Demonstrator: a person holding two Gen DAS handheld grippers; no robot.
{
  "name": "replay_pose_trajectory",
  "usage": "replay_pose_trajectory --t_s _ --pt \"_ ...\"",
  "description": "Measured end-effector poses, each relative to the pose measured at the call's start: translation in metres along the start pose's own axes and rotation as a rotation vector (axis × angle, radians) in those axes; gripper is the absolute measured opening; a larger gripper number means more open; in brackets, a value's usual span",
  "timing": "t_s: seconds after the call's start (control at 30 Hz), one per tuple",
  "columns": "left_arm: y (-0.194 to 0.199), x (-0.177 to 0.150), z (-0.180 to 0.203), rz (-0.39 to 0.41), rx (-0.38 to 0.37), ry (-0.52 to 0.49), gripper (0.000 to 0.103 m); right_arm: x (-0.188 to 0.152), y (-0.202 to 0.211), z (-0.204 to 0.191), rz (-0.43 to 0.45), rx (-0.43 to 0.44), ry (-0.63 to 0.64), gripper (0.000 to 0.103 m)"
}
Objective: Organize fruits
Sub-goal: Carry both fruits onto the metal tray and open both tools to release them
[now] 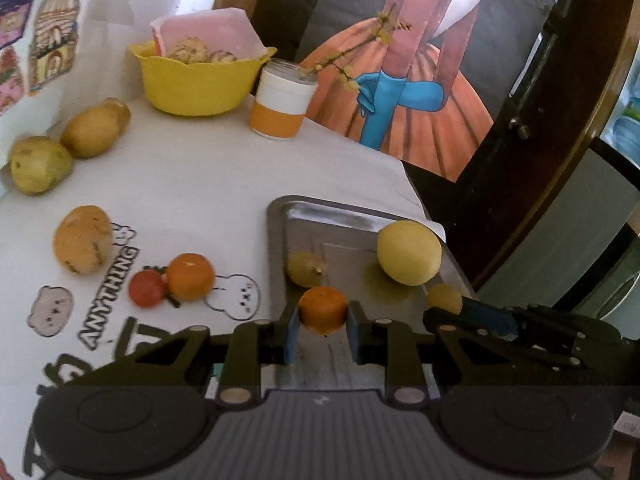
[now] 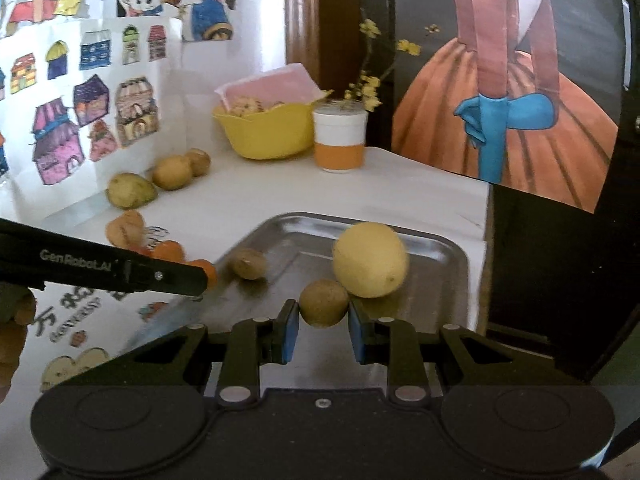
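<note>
Black left gripper, blue-padded jaws, silver screws, white "GenRobot.AI" lettering

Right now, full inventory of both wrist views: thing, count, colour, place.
metal tray: 1, silver, table's right corner
large lemon: 1, yellow, on tray
small fruit: 1, yellow-brown, on tray
potatoes: 4, tan, left table
loose orange: 1, orange, left of tray
tomato: 1, red, touching loose orange
bowl: 1, yellow, far table
cup: 1, white-orange, beside bowl
left tool: 1, black, blue pads, gripping held orange over tray
right tool: 1, black, gripping held brown fruit over tray
</note>
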State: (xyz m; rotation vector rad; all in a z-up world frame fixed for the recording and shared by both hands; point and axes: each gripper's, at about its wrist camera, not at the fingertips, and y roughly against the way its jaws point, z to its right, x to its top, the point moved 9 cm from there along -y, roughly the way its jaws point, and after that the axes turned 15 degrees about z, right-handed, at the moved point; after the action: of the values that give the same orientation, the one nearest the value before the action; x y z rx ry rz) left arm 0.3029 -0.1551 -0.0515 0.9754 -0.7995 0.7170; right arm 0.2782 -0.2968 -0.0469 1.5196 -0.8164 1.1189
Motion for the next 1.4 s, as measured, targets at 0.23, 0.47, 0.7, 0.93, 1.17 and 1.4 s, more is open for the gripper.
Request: replay_pose_trajectory --t_s 0.23,0.47,0.7,0.93,1.17,1.4 --pt "-0.013 -0.006 0.008 -0.024 0.014 -0.025 0.027 -0.007 -0.011 0.012 -0.023 0.010 -0.010 0.029" --pt "-0.017 -0.008 0.011 -0.038 0.029 -0.035 0.027 -0.006 -0.014 0.014 -0.021 0.012 -0.015 0.029" --pt "-0.015 -0.007 0.010 -0.046 0.040 -0.014 0.028 -0.002 -0.009 0.016 -0.007 -0.005 -0.019 0.034" --pt "0.006 0.006 0.013 0.025 0.025 0.017 0.057 0.012 0.013 0.020 0.050 -0.040 -0.031 0.049" --pt "0.043 0.026 0.012 0.139 0.056 0.016 0.100 0.030 0.047 0.017 0.119 -0.070 -0.042 0.077" --pt "0.083 0.035 0.004 0.189 0.080 -0.002 0.102 0.041 0.086 0.003 0.160 -0.074 -0.033 0.097"
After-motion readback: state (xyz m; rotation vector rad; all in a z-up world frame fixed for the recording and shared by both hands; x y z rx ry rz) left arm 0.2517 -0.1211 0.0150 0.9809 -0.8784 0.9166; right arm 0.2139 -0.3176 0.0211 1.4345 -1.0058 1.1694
